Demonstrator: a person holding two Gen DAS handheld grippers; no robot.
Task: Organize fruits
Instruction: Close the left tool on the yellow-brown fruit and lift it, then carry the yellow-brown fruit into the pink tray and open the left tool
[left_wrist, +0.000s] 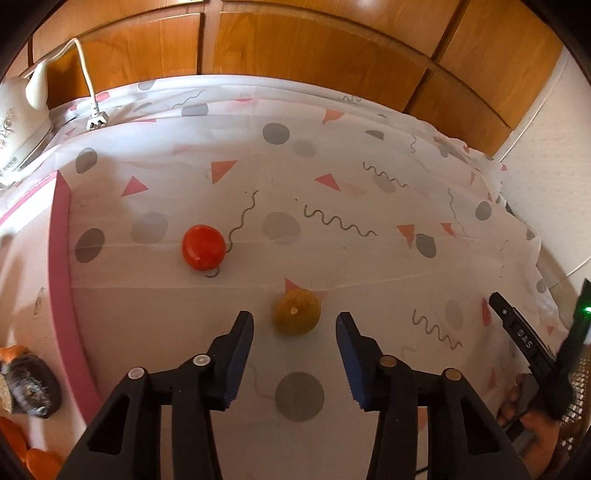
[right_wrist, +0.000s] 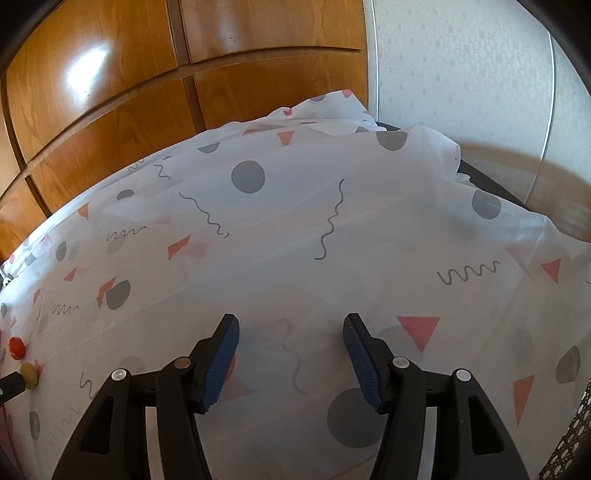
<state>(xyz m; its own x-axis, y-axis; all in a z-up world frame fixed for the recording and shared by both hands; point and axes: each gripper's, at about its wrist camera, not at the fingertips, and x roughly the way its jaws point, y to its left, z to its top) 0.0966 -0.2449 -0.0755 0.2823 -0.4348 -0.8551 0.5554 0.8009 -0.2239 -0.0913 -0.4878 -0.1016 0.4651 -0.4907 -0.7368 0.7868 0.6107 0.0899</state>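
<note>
Cloth (left_wrist: 369, 280): white, printed with grey discs, pink and orange triangles, grey squiggles. Round fruit (left_wrist: 203, 247): glossy red. Second fruit (left_wrist: 297, 312): mustard yellow, finely netted surface. Tray rim (left_wrist: 62, 258): pink. Cabinet doors (left_wrist: 295, 48): orange-brown wood grain. Left gripper (left_wrist: 295, 325) and right gripper (right_wrist: 291, 328): black, blue ribbed pads.
</note>
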